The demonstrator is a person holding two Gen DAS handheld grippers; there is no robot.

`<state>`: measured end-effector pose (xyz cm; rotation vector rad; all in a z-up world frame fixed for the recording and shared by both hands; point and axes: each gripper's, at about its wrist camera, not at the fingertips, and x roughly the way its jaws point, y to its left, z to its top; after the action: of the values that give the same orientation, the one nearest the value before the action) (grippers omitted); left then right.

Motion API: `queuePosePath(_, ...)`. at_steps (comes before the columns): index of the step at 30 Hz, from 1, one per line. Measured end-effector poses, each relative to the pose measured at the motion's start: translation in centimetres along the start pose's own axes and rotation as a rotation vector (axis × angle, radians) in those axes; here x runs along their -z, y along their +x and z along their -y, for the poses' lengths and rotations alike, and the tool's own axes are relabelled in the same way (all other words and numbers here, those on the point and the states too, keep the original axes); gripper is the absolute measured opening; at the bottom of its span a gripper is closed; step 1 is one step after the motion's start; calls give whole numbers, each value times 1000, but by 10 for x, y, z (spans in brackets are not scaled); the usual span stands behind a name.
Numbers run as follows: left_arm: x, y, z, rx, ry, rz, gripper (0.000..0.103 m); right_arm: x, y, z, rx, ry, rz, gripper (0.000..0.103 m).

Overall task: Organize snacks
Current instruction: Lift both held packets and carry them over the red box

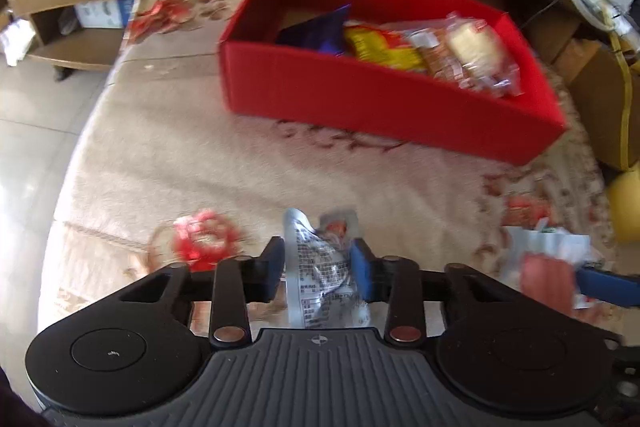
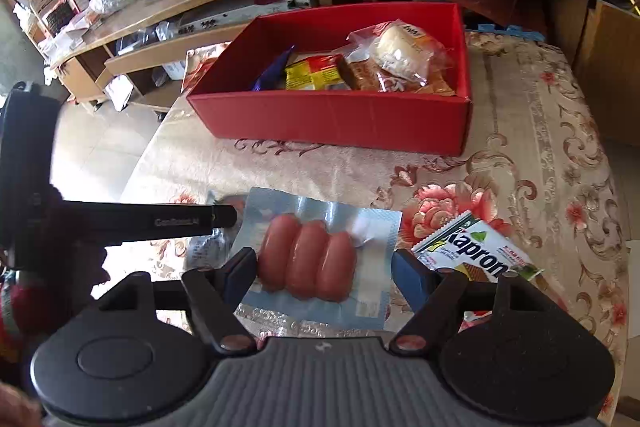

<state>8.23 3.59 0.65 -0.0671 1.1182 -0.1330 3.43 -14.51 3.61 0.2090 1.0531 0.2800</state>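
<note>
Snacks: two packets in my tongs, one wafer pack loose on the table, the rest already in the red box (image 2: 328,119).
Left gripper (image 1: 318,263): clamped on a crinkled silver sachet (image 1: 320,267); the sachet stands up between the blue pads, its long axis running away from me.
Right gripper (image 2: 326,273): jaws set wide, one blue pad at each side edge of the sausage pack (image 2: 308,263); I judge the pack held, three sausages lying side by side, across the jaws.
Key relation: the box lies ahead of both grippers, across a bare stretch of cloth, long side facing me; in the left wrist view it sits ahead and to the right, in the right wrist view nearly straight ahead.
Nearer hand: I cannot tell; both look about equally far.
Left behind: wafer pack (image 2: 476,255), just right of the right gripper, flat on the cloth.
Box contents: purple bag, yellow-red packet, clear-wrapped bread; free room at its left end.
Surface: table under a cream floral cloth (image 2: 540,163).
Room: wooden shelving and a tangle of cables beyond, tiled floor to the left.
</note>
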Motion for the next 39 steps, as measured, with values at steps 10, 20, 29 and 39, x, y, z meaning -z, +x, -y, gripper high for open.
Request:
queuePosePath(10, 3, 22, 5, 21, -57, -76, 79, -4, 0, 7, 22, 25, 4, 72)
queuePosePath(20, 5, 34, 43, -127, 101, -44, 63, -4, -8, 24, 27, 60, 12, 72)
queuePosePath(29, 15, 6, 42, -113, 74, -14, 62, -12, -24, 19, 24, 55, 66, 72)
queuePosePath(39, -19, -20, 51, -37, 88, 80, 62, -33, -26, 24, 47, 86, 112, 72)
